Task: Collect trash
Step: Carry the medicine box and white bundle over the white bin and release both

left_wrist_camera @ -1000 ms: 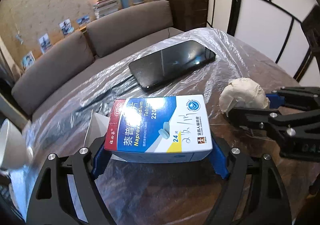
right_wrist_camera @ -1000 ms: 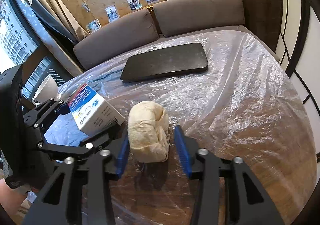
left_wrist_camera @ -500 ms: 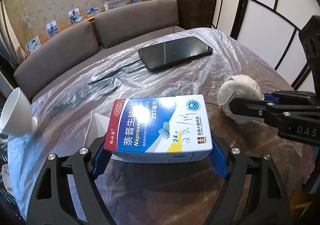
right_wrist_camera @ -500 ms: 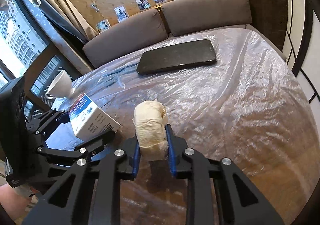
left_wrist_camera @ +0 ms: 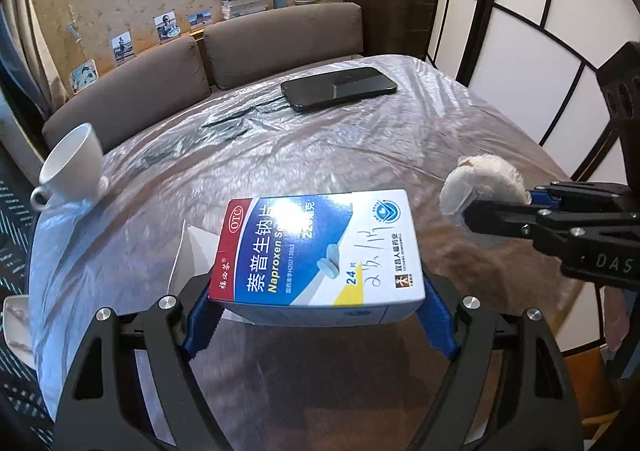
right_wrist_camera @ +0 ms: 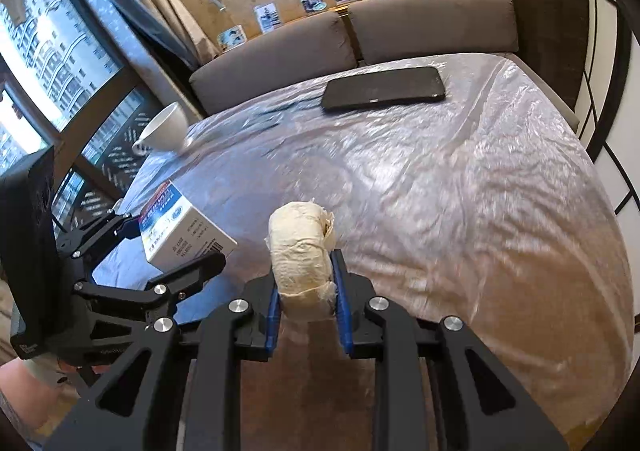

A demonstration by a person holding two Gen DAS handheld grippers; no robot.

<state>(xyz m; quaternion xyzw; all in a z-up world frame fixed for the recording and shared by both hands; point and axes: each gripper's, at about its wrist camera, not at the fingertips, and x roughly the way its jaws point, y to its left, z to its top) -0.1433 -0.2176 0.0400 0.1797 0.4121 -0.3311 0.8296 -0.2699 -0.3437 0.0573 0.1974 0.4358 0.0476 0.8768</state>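
Observation:
My left gripper (left_wrist_camera: 316, 315) is shut on a blue, red and white Naproxen medicine box (left_wrist_camera: 320, 247) and holds it above the plastic-covered table (left_wrist_camera: 280, 155). The box also shows in the right wrist view (right_wrist_camera: 180, 227), at the left. My right gripper (right_wrist_camera: 306, 299) is shut on a crumpled cream paper wad (right_wrist_camera: 302, 251) and holds it off the table. The wad shows in the left wrist view (left_wrist_camera: 484, 181), at the right, in the right gripper's black fingers (left_wrist_camera: 520, 217).
A black phone (left_wrist_camera: 340, 87) lies at the table's far side. A white cup (left_wrist_camera: 76, 167) stands at the left edge. A white paper piece (left_wrist_camera: 192, 255) lies under the box. A grey sofa (right_wrist_camera: 360, 35) is behind the table, a paper screen (left_wrist_camera: 520, 31) to the right.
My right gripper closed on the paper wad and lifted it. Both grippers rose and drew back from the table, so more of the table and the cup came into view.

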